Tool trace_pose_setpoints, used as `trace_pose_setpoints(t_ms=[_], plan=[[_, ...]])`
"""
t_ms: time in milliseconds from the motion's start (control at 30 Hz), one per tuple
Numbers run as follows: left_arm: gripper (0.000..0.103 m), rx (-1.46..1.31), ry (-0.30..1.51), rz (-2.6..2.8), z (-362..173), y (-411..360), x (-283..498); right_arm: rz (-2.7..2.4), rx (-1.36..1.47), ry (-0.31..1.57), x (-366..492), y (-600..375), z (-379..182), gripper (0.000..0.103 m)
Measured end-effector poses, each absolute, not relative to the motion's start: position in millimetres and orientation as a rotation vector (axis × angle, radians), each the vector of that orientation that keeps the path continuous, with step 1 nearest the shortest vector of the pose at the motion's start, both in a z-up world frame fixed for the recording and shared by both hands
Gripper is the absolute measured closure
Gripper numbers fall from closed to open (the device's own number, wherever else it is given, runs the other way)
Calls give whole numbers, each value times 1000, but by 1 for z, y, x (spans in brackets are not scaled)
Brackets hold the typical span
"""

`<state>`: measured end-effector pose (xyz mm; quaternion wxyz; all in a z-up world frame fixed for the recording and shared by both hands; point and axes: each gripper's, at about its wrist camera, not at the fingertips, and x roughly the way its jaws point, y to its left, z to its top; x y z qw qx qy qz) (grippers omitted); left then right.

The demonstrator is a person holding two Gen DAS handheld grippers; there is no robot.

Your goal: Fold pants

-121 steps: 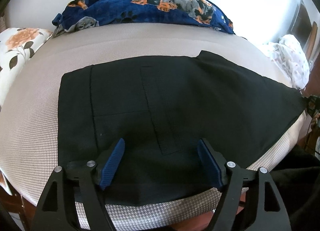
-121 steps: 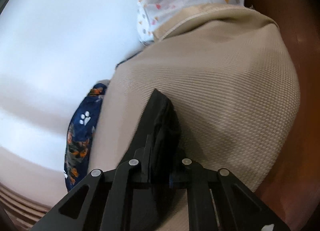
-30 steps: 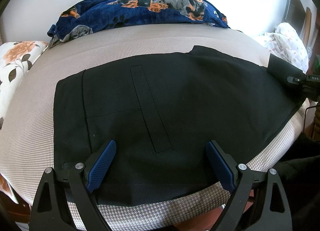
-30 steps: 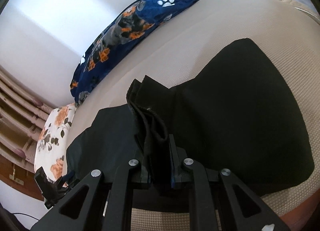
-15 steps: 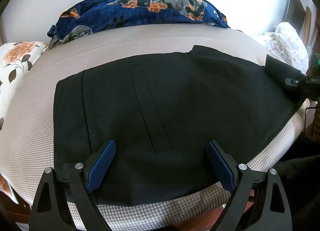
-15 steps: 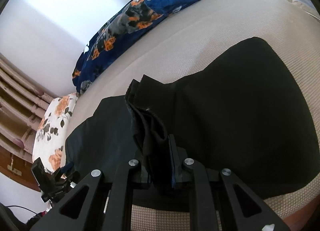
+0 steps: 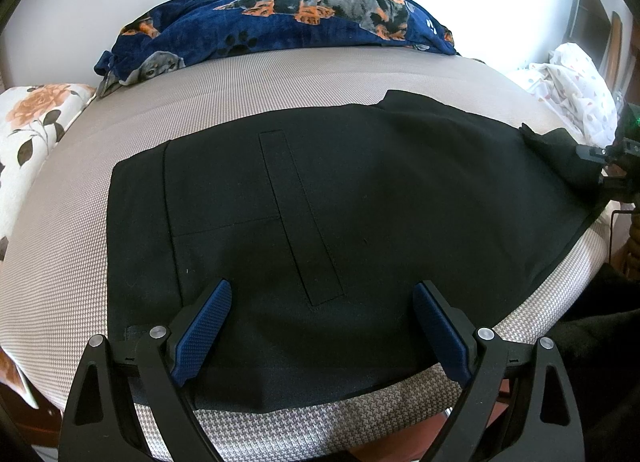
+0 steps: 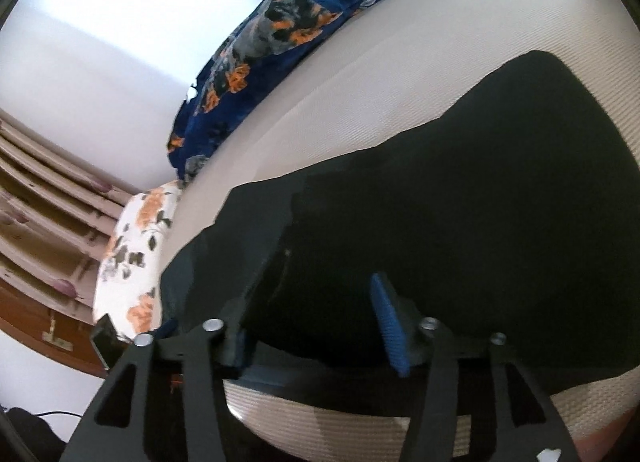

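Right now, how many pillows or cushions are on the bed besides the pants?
2. A blue dog-print pillow lies along the far edge by the wall; a white flowered one sits at the left end. Others may be hidden.

Black pants (image 8: 460, 222): near hem hiding behind right gripper (image 8: 316, 322), motion-blurred. Floral pillow (image 7: 28, 130): running off the left edge. Patterned white cloth (image 7: 576, 90): partly cut off at right.

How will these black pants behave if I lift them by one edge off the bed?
Probably floppy: the black pants lie flat and follow the curve of the bed, so anything beyond the pinch should sag. They likely weigh little, being thin layers. They may slide easily; the cloth looks smooth. The right claw is opening, with the cloth loose between its pads.
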<state>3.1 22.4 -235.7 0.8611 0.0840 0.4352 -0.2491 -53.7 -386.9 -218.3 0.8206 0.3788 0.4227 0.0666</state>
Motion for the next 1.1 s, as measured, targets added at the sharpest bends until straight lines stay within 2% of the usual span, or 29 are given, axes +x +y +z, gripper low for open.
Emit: trace_pose_setpoints(t_ms=[67,400,667,700,767,867,933,1100], plan=[[11,176,913,-523,-236,22,3,166,832,892,-53,-387,-219,46],[11,177,912,-523,-236,21,2,256,1022,831,-61,-397,-226,44],[11,177,911,-523,-236,21,2,58,1144,552,-102,-472,-204,45],[10,178,911,-523,-236,21,2,22,1152,534,-107,-483,-202,46],[10,180,912,-523,-236,20,1,-29,1147,530,-111,-501,-200,62],[10,180,911,-522,-236,18,0,-71,1122,548,-105,-519,-197,75],[10,181,911,-522,-236,19,0,-79,1105,564,-97,-529,-197,81],[10,182,911,-523,-237,19,0,-67,1110,591,-75,-544,-207,85]])
